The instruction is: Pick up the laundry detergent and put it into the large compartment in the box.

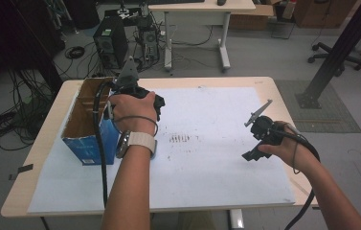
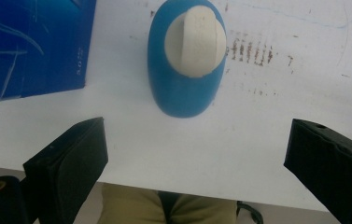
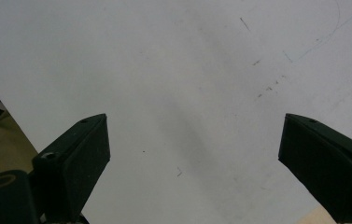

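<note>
Blue oval punch (image 2: pixel 185 60) with a cream press-knob lies on the white sheet straight ahead of the left gripper (image 2: pixel 194 163), centred between its wide-open, empty jaws, long axis running along the reach line, narrow end farthest off. It sits just beside the blue carton (image 1: pixel 88 120) near the tabletop (image 1: pixel 264 86) left edge. Right gripper (image 1: pixel 253 141) hangs well apart toward the right edge, jaws spread wide over bare sheet with nothing in them, so the left one is nearer.
</note>
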`<move>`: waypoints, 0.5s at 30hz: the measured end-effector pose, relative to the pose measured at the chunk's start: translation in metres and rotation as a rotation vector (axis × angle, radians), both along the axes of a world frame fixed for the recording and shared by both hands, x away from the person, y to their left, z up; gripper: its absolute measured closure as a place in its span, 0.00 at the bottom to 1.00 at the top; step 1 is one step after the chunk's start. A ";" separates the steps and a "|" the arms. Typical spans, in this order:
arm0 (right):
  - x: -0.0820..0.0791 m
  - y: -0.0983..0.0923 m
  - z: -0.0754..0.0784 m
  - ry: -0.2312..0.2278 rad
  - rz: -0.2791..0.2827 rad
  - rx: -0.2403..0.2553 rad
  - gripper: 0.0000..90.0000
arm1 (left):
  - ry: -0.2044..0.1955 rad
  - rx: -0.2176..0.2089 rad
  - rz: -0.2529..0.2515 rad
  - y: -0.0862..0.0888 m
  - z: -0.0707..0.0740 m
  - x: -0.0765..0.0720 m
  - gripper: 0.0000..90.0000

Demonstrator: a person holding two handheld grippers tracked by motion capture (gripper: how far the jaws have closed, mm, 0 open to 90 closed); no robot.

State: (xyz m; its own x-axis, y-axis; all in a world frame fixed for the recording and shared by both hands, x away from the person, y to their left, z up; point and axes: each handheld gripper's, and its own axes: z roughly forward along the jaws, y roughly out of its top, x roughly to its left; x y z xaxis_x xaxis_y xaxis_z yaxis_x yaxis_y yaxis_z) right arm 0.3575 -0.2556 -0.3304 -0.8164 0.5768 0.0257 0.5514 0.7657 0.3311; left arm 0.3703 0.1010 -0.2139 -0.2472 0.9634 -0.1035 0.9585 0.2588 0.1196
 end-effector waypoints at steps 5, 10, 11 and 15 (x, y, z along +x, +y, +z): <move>0.001 -0.001 -0.001 0.004 -0.002 -0.001 0.10 | 0.002 0.001 -0.002 0.000 -0.002 0.005 0.07; 0.001 0.000 -0.001 0.004 0.001 -0.001 0.10 | 0.007 0.001 -0.008 -0.003 -0.006 0.011 0.07; 0.001 0.000 -0.001 0.004 0.001 -0.001 0.10 | 0.009 0.004 -0.011 -0.003 -0.007 0.012 0.07; 0.001 0.000 0.000 0.002 0.003 -0.001 0.10 | 0.010 0.010 -0.013 -0.003 -0.012 0.017 0.08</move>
